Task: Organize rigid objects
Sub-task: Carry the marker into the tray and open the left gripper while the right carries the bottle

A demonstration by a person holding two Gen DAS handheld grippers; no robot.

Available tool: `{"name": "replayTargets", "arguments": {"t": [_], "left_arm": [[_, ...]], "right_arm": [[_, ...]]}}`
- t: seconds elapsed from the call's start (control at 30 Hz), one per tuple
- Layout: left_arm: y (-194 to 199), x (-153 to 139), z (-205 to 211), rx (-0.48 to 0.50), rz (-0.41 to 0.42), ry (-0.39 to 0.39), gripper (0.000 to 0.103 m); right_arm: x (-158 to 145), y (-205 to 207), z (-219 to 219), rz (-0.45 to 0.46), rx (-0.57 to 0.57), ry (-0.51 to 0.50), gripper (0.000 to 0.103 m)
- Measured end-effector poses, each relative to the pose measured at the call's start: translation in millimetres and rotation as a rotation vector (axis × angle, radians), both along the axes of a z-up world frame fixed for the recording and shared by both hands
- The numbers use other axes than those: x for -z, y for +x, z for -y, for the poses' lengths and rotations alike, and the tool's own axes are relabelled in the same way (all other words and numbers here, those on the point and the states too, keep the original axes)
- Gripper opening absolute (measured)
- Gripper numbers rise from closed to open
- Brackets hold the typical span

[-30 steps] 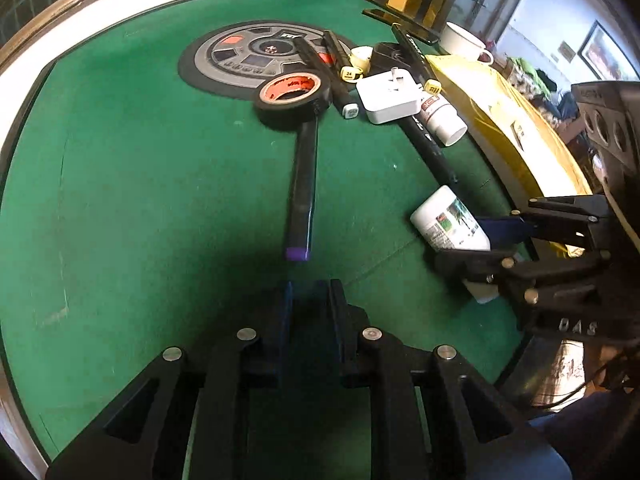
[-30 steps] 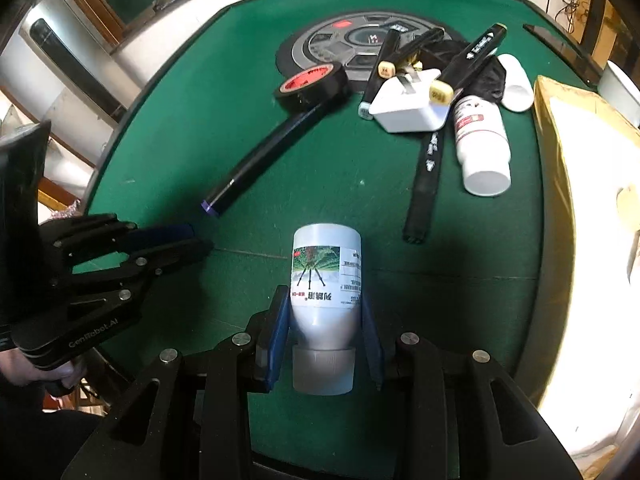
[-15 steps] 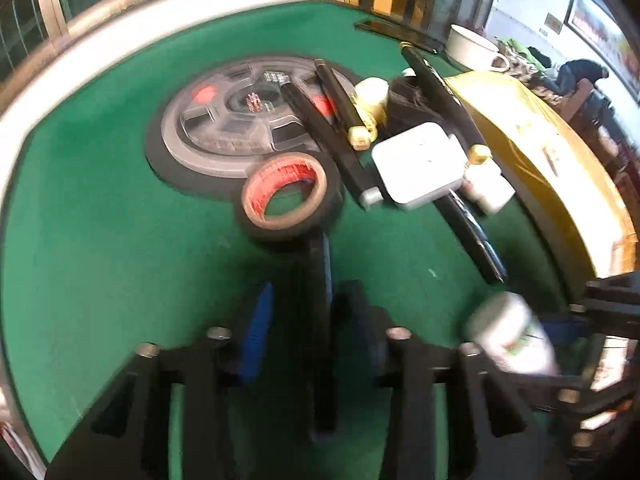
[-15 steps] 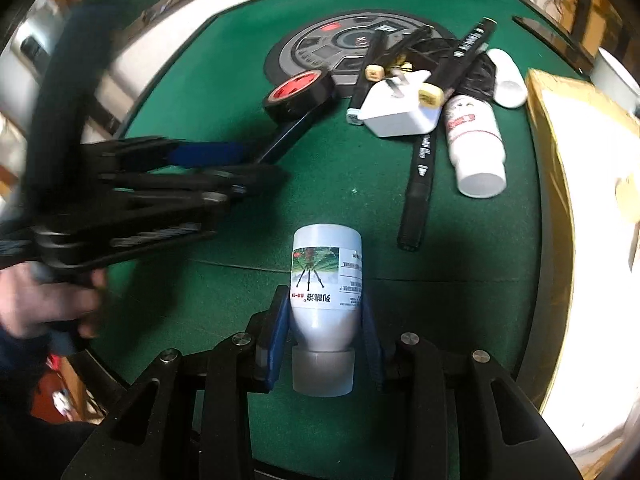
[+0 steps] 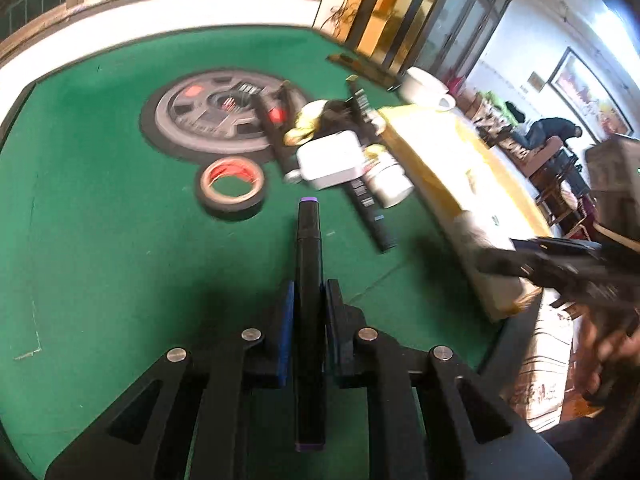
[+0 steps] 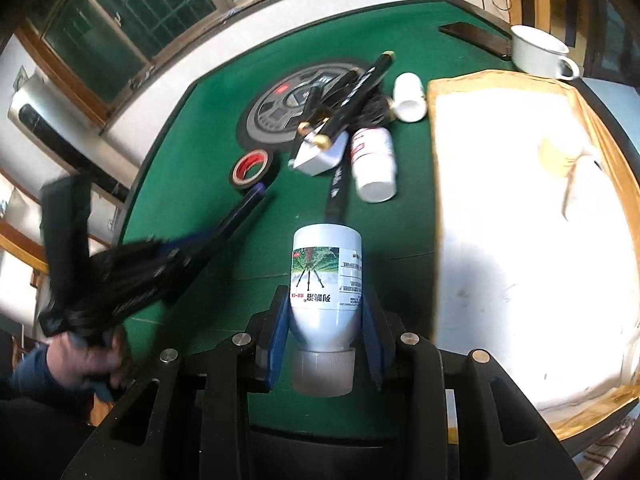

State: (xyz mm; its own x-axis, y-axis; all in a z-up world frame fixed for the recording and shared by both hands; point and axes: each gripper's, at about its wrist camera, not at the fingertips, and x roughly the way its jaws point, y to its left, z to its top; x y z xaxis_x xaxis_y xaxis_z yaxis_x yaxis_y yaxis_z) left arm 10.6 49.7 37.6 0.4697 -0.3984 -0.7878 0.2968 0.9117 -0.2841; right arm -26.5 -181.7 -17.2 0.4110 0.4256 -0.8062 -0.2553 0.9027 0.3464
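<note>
The left wrist view gives you the left tongs (image 5: 308,304) clamped on a black marker (image 5: 308,280) with purple ends, its far tip poking out over the green desk (image 5: 100,220); those jaws have just been closing, and now they're pinched right on it. You also get a bit of the room off to the right there, which the other camera doesn't show. The right wrist view is the only one that shows the right tongs (image 6: 326,316) up close, clamped on a white bottle (image 6: 326,276) with a printed label, cap end toward the camera and held above the desk beside the big tan tray (image 6: 436,184). It also catches the person's left hand (image 6: 86,360), blurry, gripping the left tool at the lower left with the marker angled up toward the tape. Both tools point down at a slant. Count from the right view: one roll of black tape (image 6: 252,170) with a red core, one white plug adapter (image 6: 320,156), one more white bottle (image 6: 374,164) lying on its side, a small white cap-like thing (image 6: 409,98), one white mug (image 6: 538,52) at the far edge, and a loose pile of black markers, maybe three or four, hard to tell.
</note>
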Motion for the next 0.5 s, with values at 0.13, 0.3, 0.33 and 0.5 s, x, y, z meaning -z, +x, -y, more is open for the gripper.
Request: {"name": "replayTargets", "arguments": {"t": [0.13,0.3,0.33,0.5], "left_arm": [[1,-18,27,0.035,0.043,-0.004,0.012],[20,-35,72,0.086,0.061,-0.038,0.012],[24,-37,82,0.094,0.062,-0.045,0.012],[51,-36,145,0.168,0.062,-0.031,0.012]], "right_arm": [[-9,10,32,0.027,0.058,0.021,0.031],[-13,26,69,0.022,0.106,0.005,0.031],[-13,25,76,0.024,0.113,-0.001,0.031],[-9,29,108,0.015,0.158,-0.02,0.031]]}}
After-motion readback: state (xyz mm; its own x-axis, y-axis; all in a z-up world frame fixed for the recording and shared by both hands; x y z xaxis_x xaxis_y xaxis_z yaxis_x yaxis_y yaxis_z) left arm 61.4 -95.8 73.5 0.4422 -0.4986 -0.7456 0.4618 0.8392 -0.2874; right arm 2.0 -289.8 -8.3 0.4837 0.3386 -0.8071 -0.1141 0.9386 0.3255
